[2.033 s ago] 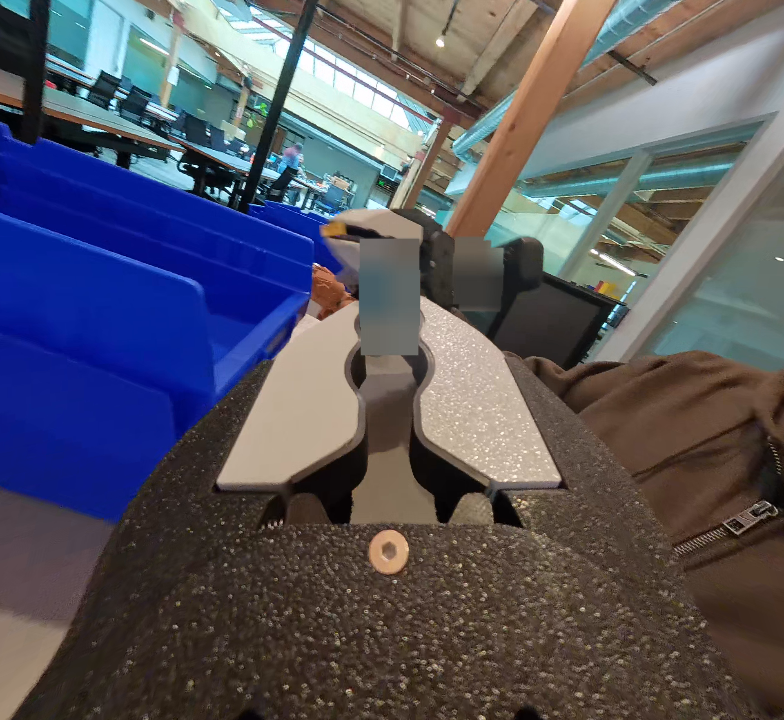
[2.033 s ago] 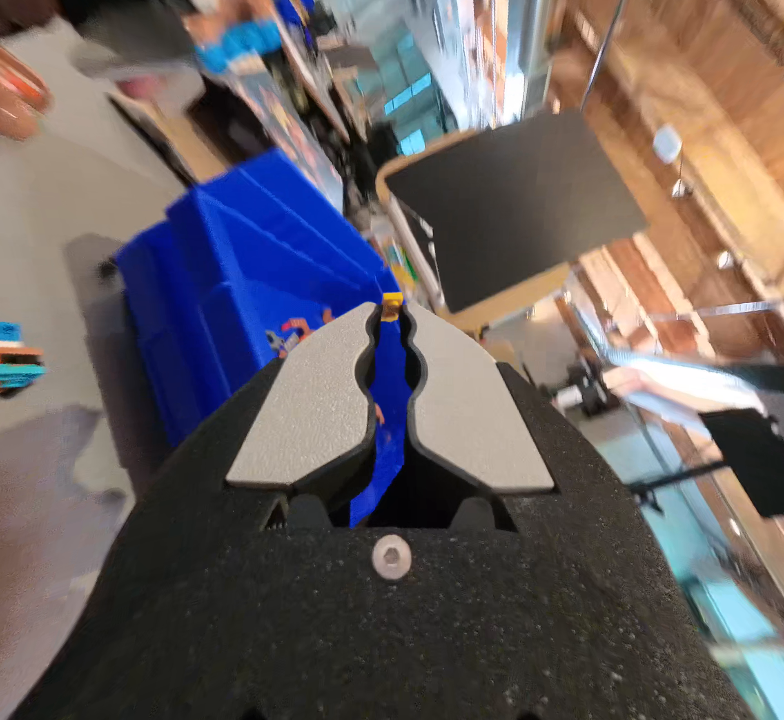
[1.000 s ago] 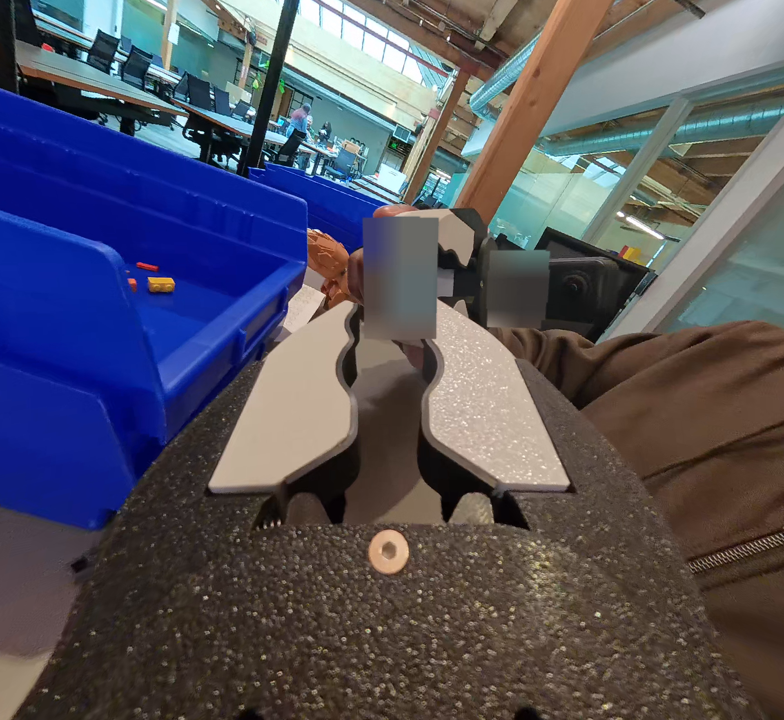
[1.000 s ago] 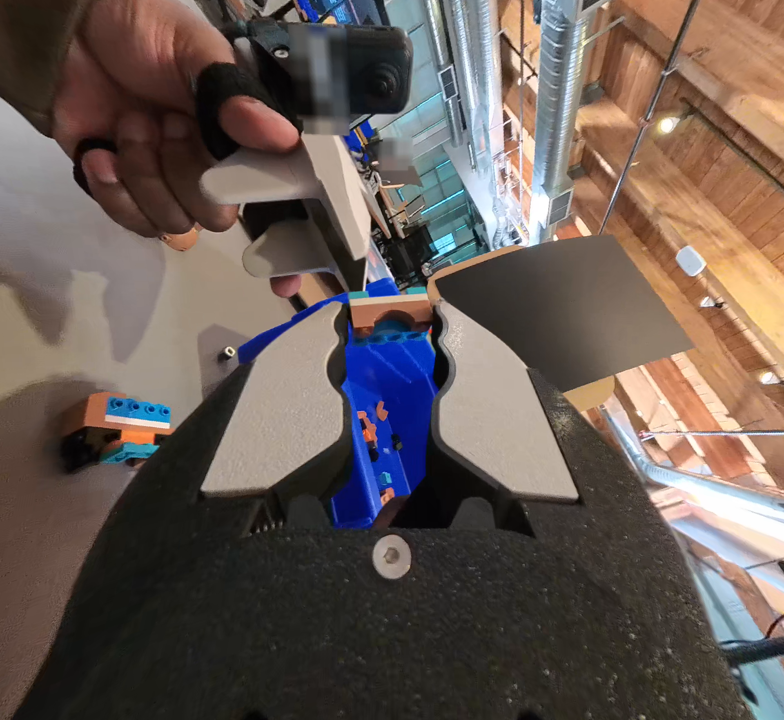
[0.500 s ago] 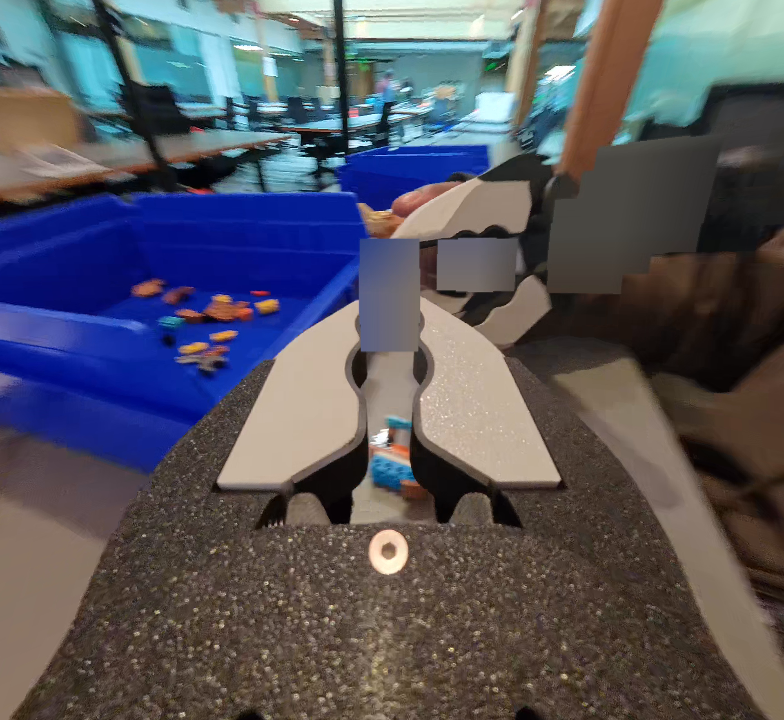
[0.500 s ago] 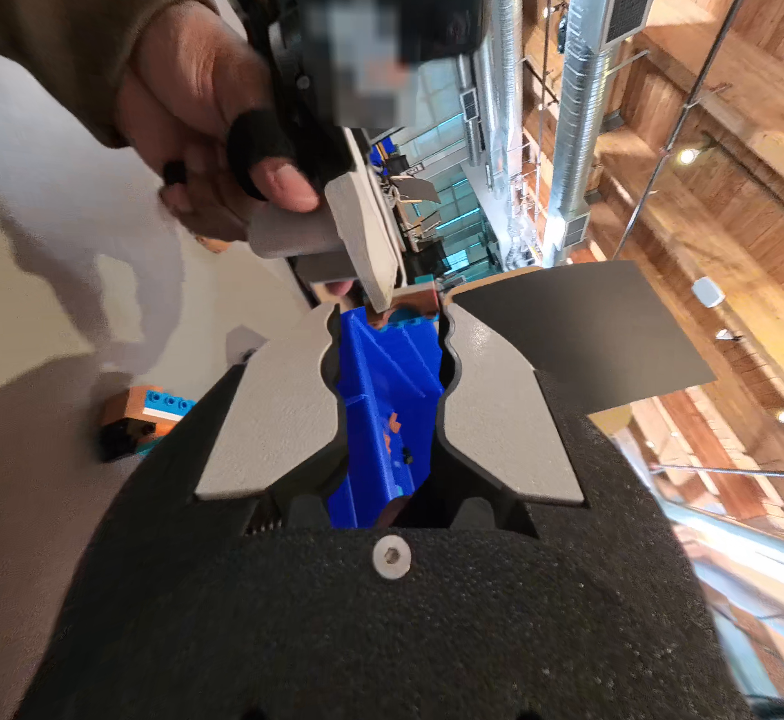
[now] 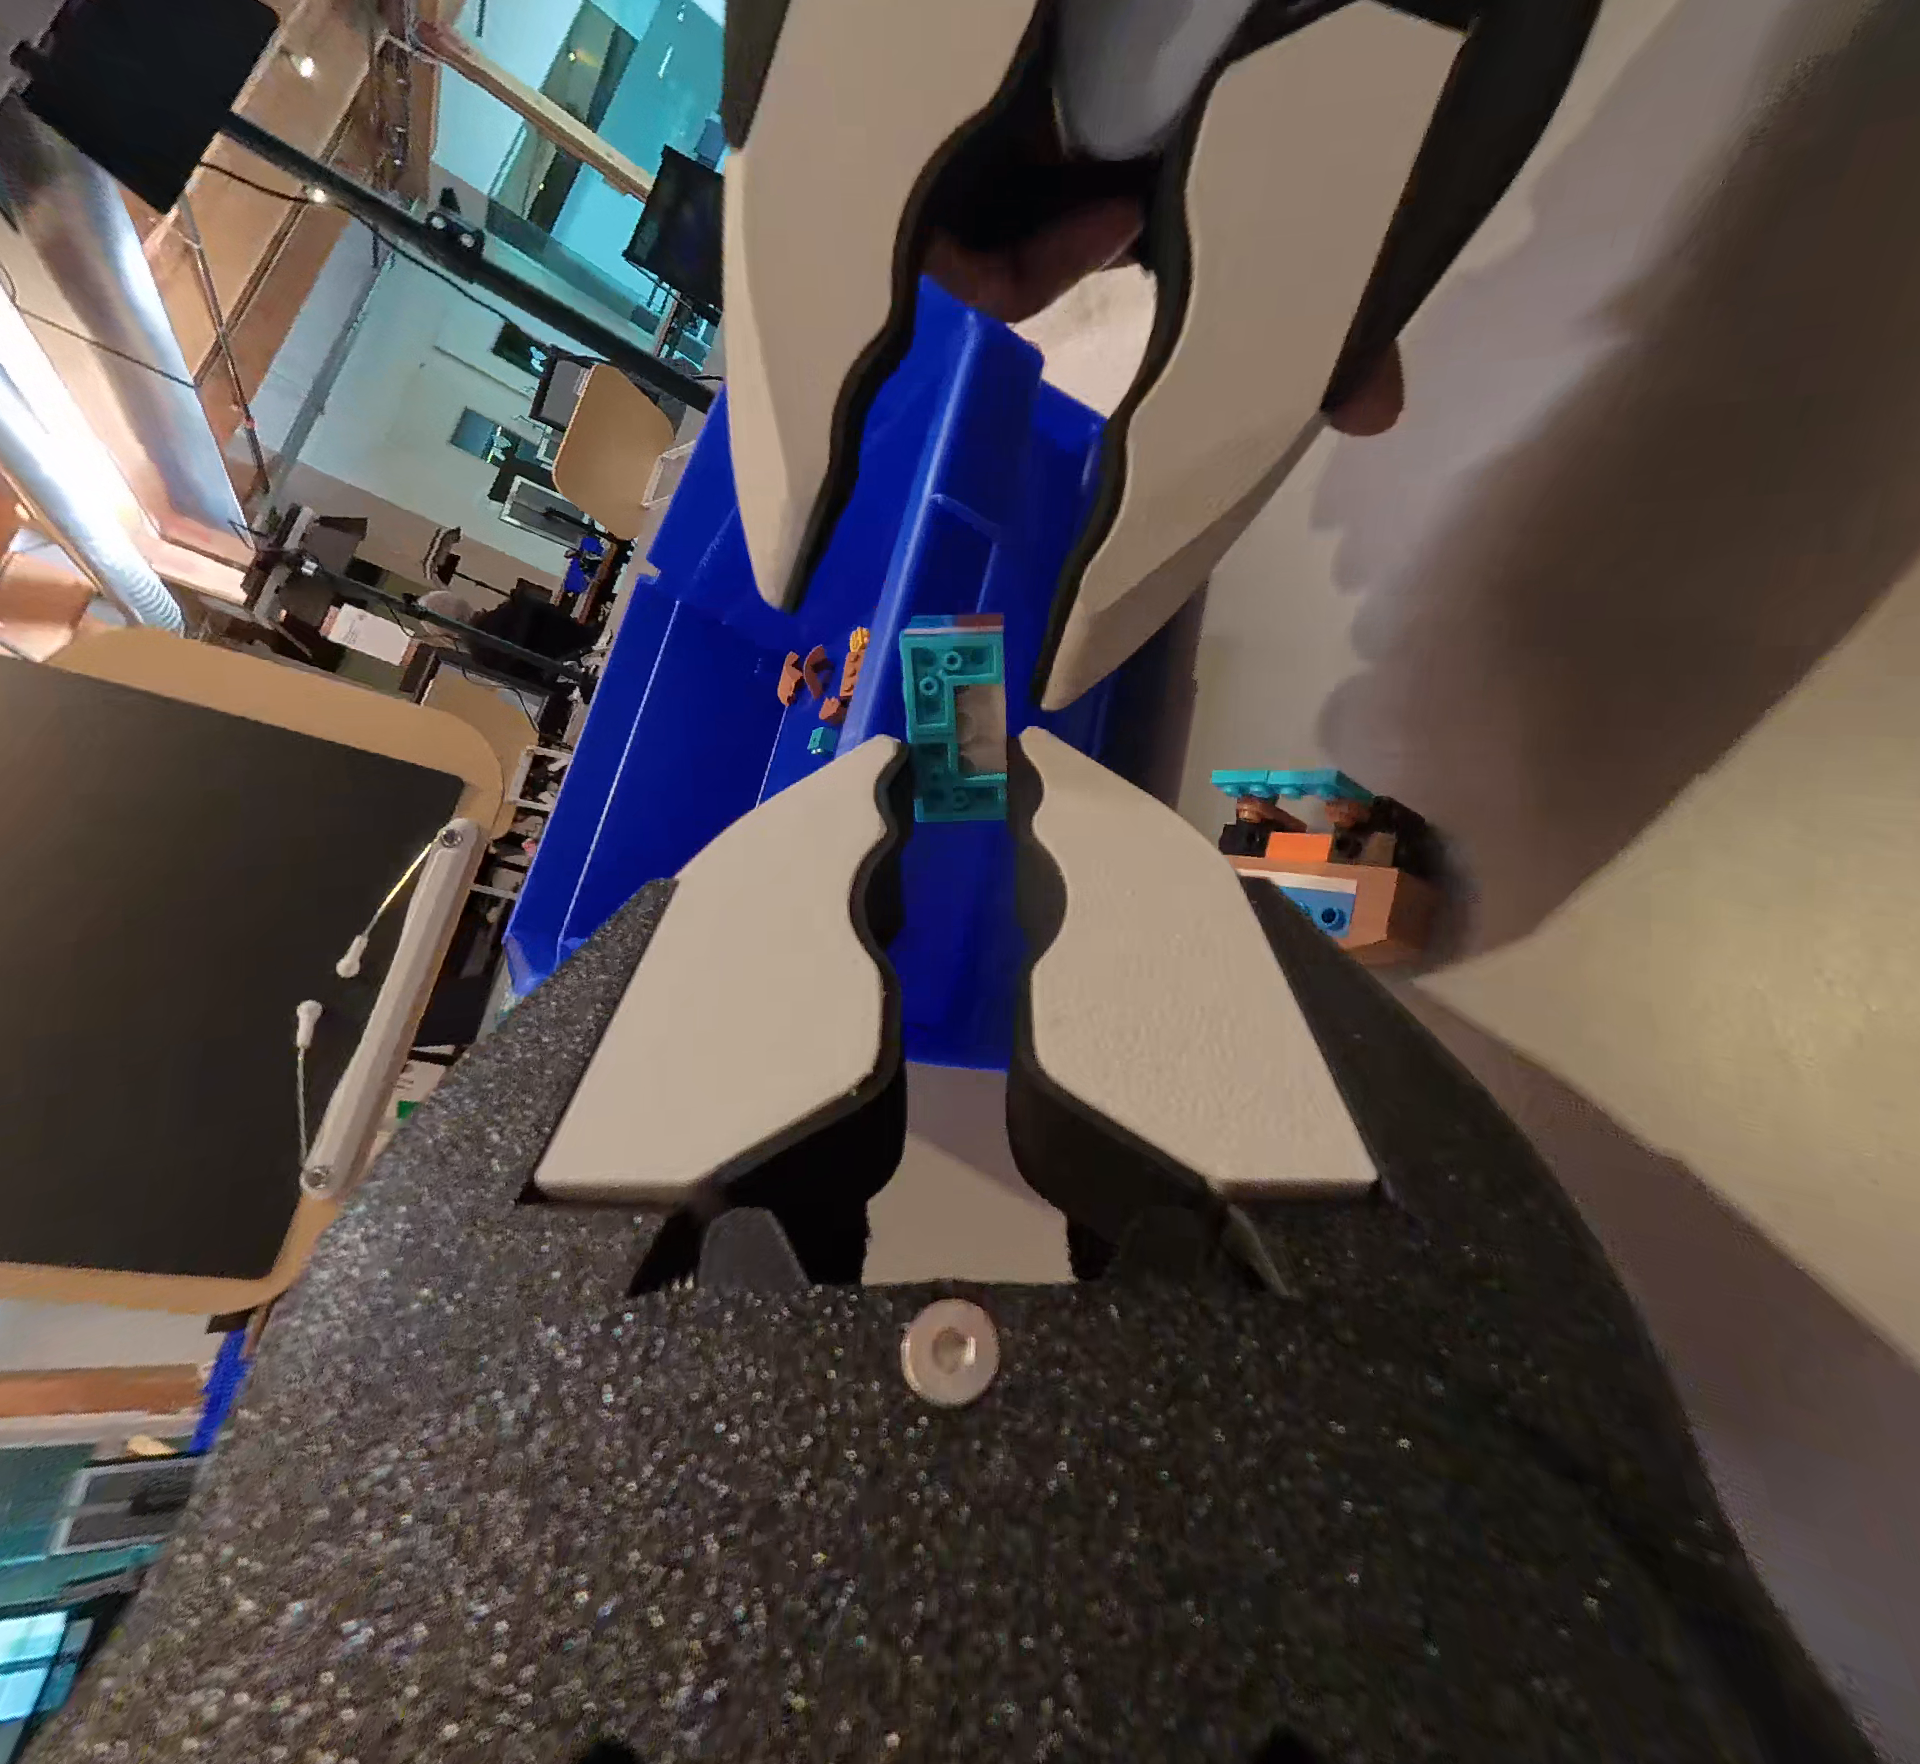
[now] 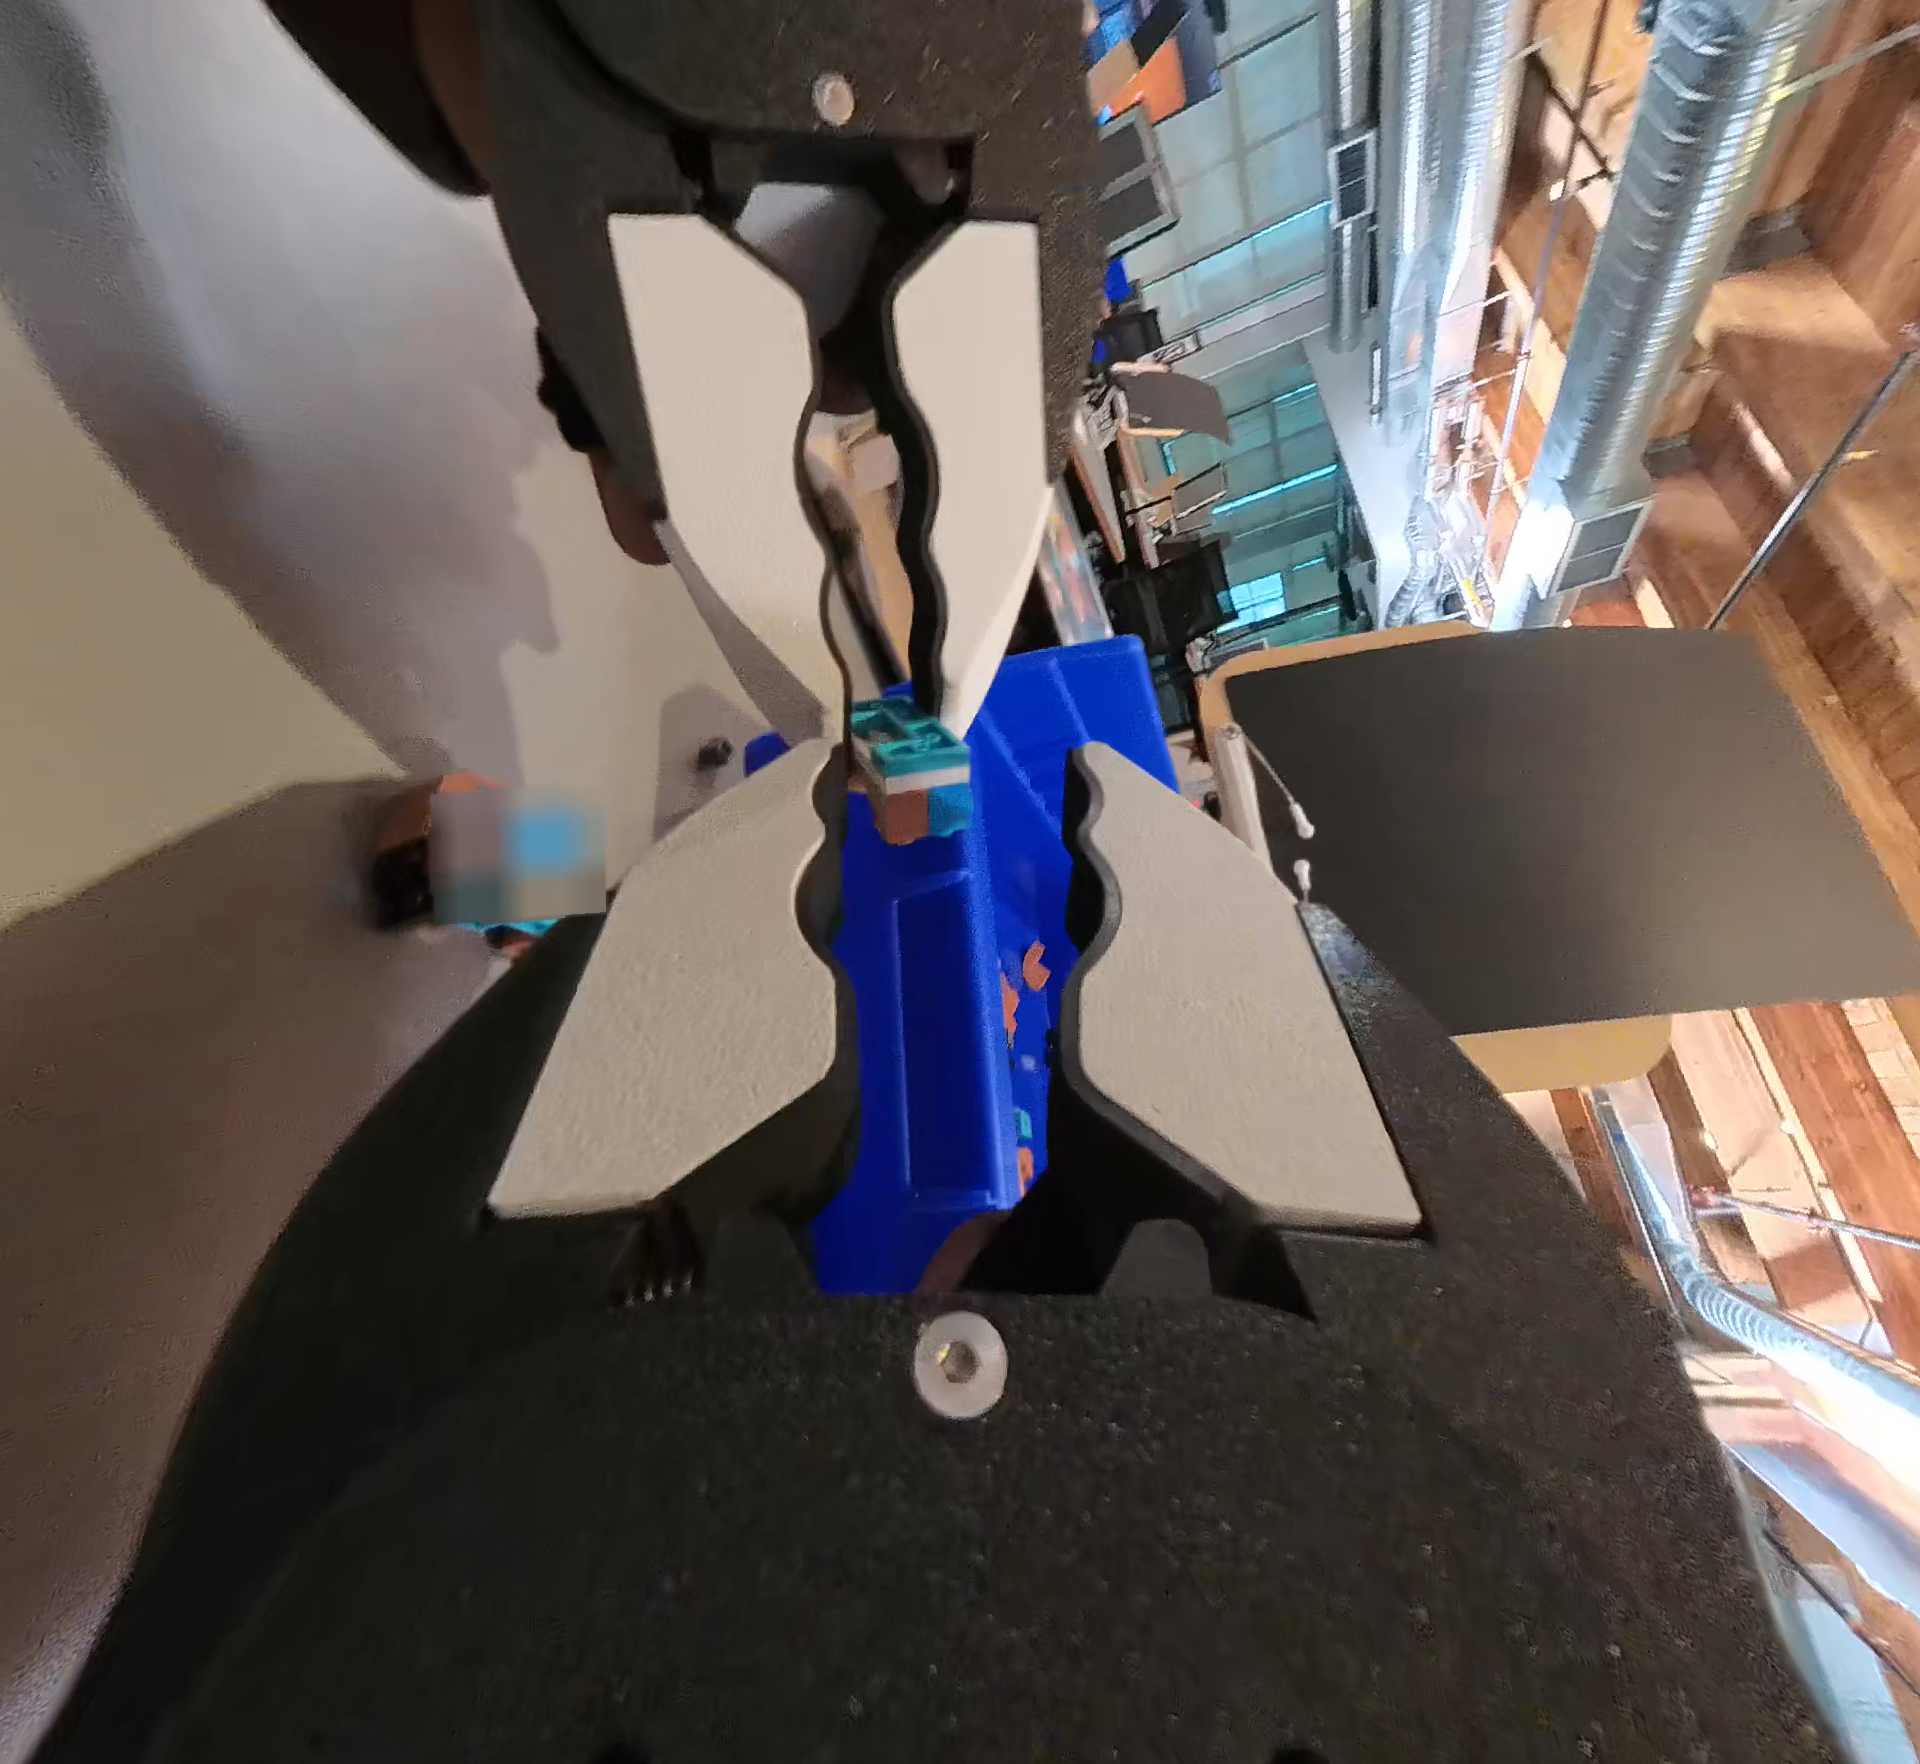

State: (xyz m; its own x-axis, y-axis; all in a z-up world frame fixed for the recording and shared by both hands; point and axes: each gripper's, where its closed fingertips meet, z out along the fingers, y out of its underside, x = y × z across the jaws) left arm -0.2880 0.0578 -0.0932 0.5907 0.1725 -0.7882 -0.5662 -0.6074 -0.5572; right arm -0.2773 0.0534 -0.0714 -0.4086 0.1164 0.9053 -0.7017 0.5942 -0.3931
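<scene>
My left gripper (image 7: 961,758) is shut on a small brick piece (image 7: 940,706), teal on top with white, brown and blue parts. The right wrist view shows it (image 8: 914,764) pinched at the tips of the left gripper (image 8: 899,712), which reaches in from above. My right gripper (image 8: 951,764) is open, its jaws wide on either side of the piece, whose edge lies close to its left fingertip (image 8: 816,769). In the left wrist view the right gripper (image 7: 920,644) comes from above, open, tip to tip with the left one. Both are held above a blue bin (image 7: 707,779).
The blue bin (image 8: 935,1039) holds several loose small bricks (image 7: 821,675). A larger brick build (image 7: 1320,873) stands on the pale table (image 7: 1714,779) beside the bin. A black panel with a tan edge (image 8: 1538,831) stands beyond the bin. A hand's shadow falls on the table. My left and right fingertips are right by each other.
Up to half a second ago the right gripper held the brick piece at its tips. Now the left gripper has closed on it and the right gripper's jaws have opened wide.
</scene>
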